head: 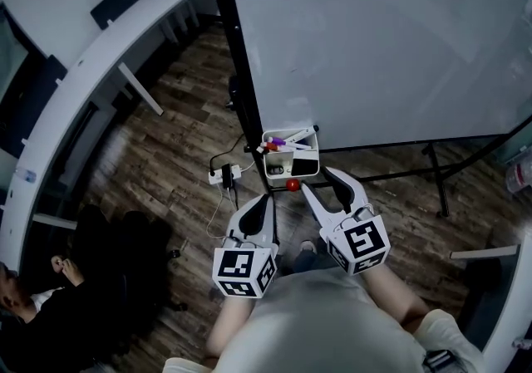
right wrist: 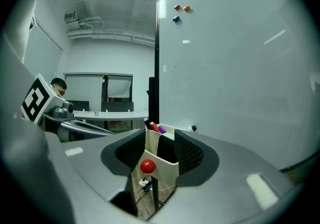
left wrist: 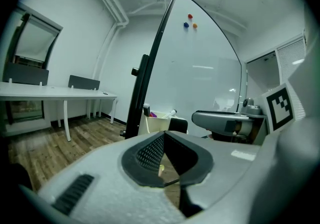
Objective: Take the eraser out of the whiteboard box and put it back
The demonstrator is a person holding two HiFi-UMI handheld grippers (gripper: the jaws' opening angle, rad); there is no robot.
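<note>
The white whiteboard box (head: 278, 170) hangs at the board's lower left corner, with a red knob (head: 292, 184) under its front. Inside it stand markers (head: 278, 143) and the black eraser (head: 306, 166). My right gripper (head: 320, 182) is open just short of the box, and nothing is held. In the right gripper view the box (right wrist: 162, 163) and the knob (right wrist: 147, 166) show through the gap of that gripper (right wrist: 159, 155). My left gripper (head: 266, 201) sits to the left of the box, its tips together and empty. In the left gripper view the eraser (left wrist: 177, 124) sticks up from the box (left wrist: 150, 124) beyond the gripper (left wrist: 163, 144).
The whiteboard (head: 374, 39) stands on a black frame with legs (head: 436, 180) spread over the wooden floor. A power strip (head: 224, 174) with cables lies below the box. A long white desk (head: 100, 56) curves along the left, and a person (head: 33, 296) sits at lower left.
</note>
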